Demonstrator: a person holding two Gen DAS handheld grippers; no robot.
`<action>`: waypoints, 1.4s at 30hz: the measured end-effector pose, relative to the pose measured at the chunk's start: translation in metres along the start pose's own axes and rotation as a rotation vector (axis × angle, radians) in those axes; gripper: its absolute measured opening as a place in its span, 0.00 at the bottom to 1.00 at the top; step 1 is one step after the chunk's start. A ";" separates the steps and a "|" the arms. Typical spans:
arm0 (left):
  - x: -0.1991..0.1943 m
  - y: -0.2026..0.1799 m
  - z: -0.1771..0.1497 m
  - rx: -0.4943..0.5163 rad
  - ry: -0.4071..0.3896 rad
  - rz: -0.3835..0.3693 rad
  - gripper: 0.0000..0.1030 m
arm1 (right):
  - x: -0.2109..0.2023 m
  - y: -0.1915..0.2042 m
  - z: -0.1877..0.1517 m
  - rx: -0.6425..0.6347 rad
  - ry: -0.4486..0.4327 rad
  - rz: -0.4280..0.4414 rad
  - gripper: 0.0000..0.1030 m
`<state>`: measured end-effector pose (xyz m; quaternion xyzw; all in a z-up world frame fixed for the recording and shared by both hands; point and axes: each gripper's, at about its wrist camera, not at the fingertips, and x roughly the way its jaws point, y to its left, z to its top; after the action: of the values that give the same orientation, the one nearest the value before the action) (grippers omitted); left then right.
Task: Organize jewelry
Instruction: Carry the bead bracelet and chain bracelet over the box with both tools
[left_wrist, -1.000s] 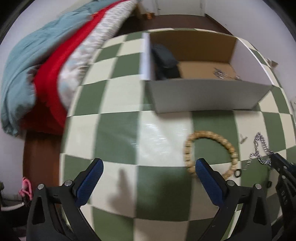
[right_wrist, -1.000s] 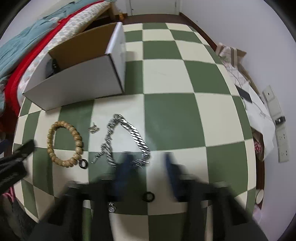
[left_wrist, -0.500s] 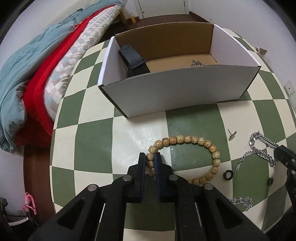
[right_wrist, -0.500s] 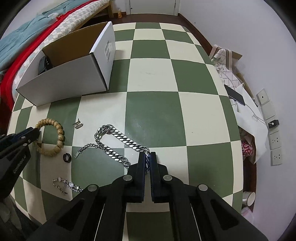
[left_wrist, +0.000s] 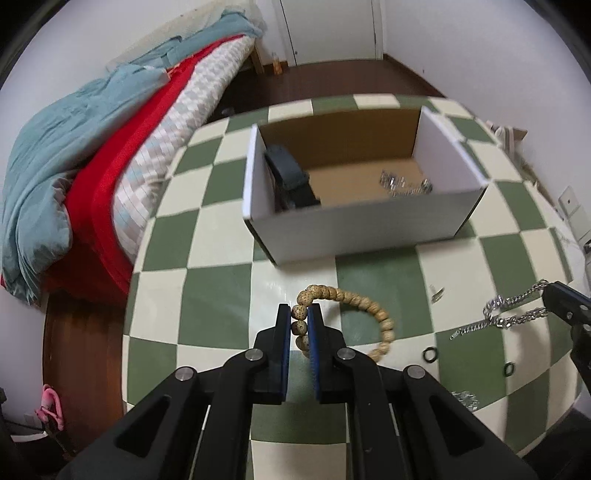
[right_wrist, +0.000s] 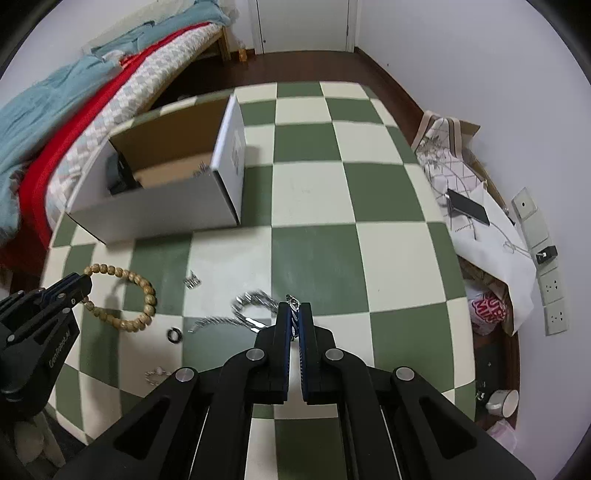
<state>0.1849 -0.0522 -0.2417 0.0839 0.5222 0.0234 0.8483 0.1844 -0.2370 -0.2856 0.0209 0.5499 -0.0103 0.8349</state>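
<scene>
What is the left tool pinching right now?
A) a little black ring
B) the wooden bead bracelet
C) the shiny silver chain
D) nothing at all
B: the left tool is closed on the wooden bead bracelet, with beads squeezed between its blue pads, while the silver chain is off to the right in the other tool.
</scene>
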 end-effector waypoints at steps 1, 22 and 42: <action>-0.004 0.000 0.002 -0.001 -0.010 -0.002 0.06 | -0.004 0.000 0.002 0.001 -0.009 0.002 0.04; -0.077 0.029 0.073 -0.054 -0.213 -0.022 0.06 | -0.095 0.025 0.067 -0.035 -0.203 0.068 0.04; 0.008 0.035 0.168 -0.033 0.003 -0.212 0.06 | -0.031 0.048 0.164 -0.021 -0.100 0.223 0.04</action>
<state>0.3392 -0.0364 -0.1691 0.0140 0.5291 -0.0578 0.8465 0.3248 -0.1964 -0.1911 0.0727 0.5019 0.0872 0.8575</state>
